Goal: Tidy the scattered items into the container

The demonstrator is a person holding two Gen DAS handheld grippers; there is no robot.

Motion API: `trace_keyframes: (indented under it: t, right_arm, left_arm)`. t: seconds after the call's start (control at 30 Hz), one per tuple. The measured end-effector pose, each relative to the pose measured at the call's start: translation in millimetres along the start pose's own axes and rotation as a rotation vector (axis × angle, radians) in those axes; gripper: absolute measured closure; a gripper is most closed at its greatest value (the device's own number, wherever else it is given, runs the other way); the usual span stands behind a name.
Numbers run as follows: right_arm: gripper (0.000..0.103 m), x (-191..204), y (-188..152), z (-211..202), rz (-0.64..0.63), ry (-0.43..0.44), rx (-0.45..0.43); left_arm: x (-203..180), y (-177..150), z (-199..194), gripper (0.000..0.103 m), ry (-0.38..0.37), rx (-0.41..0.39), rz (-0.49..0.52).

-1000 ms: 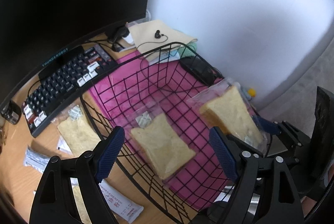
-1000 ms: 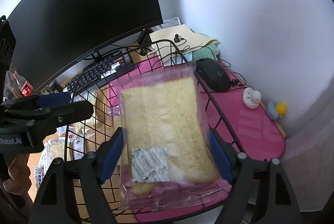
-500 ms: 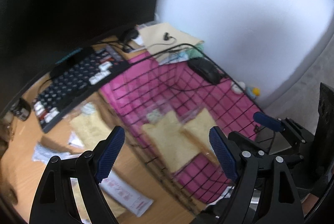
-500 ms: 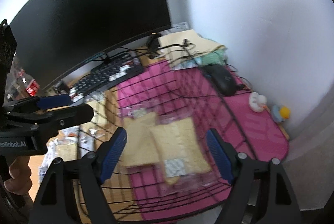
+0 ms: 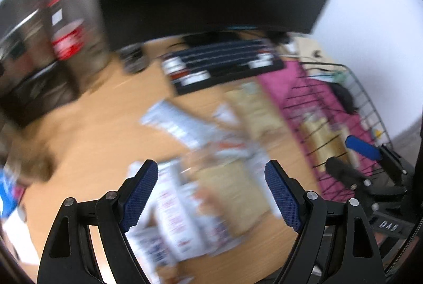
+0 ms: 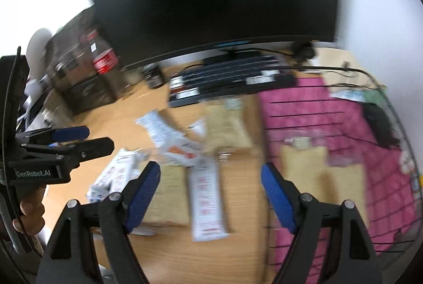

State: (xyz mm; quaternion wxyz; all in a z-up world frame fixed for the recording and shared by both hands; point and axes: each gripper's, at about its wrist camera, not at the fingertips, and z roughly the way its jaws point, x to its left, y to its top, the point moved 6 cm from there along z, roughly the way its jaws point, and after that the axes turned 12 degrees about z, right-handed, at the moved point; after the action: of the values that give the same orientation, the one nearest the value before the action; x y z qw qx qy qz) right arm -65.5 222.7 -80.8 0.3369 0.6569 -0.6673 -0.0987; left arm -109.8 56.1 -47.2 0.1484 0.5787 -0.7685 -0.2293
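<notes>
Both grippers stand with their jaws spread wide and nothing between the pads. The left gripper hangs over a heap of packets on the wooden desk; the right gripper hangs over the same heap, nearer the basket. The pictures are smeared by motion, so fine print and edges cannot be read.

The black wire basket sits on a pink mat at about three o'clock in the right wrist view. Inside it lie bagged bread slices, at least one, probably two. So the step in hand looks like the reach for another item, between a drop and the next pick.

Loose things wait on the desk: a long white sachet with red print at six o'clock between the right pads, a bagged bread slice at twelve o'clock from it, just beside the keyboard, and white packets at ten o'clock. In the left view a bagged slice lies under the spread jaws.

The next move calls for settling each tool over one packet, lowering onto a thin flat edge and closing there; overlapping wrappers may come up together.
</notes>
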Motion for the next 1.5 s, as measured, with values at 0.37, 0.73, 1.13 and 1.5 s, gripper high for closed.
trace_keyframes:
  t: [0.37,0.73,1.13,1.5]
  right_arm:
    - [0.022,70.1,-46.1,51.2,-0.095,0.051,0.110]
    - [0.022,64.1,-43.9,58.0,-0.089,-0.010,0.106]
    - [0.022,60.4,-52.2,68.2,-0.103,0.008,0.147]
    - [0.022,62.2,-67.1,106.1,-0.120,-0.008,0.261]
  left_arm:
    - [74.3,-90.5,19.7,0.020,0.081,0.105,-0.092]
    - [47.6,-130.8,31.9,0.020,-0.092,0.204,-0.109]
    - [42.6,-142.3,46.9,0.073,-0.117,0.264,-0.127]
    - [64.7,-121.9,38.0,0.077,-0.089,0.215,-0.137]
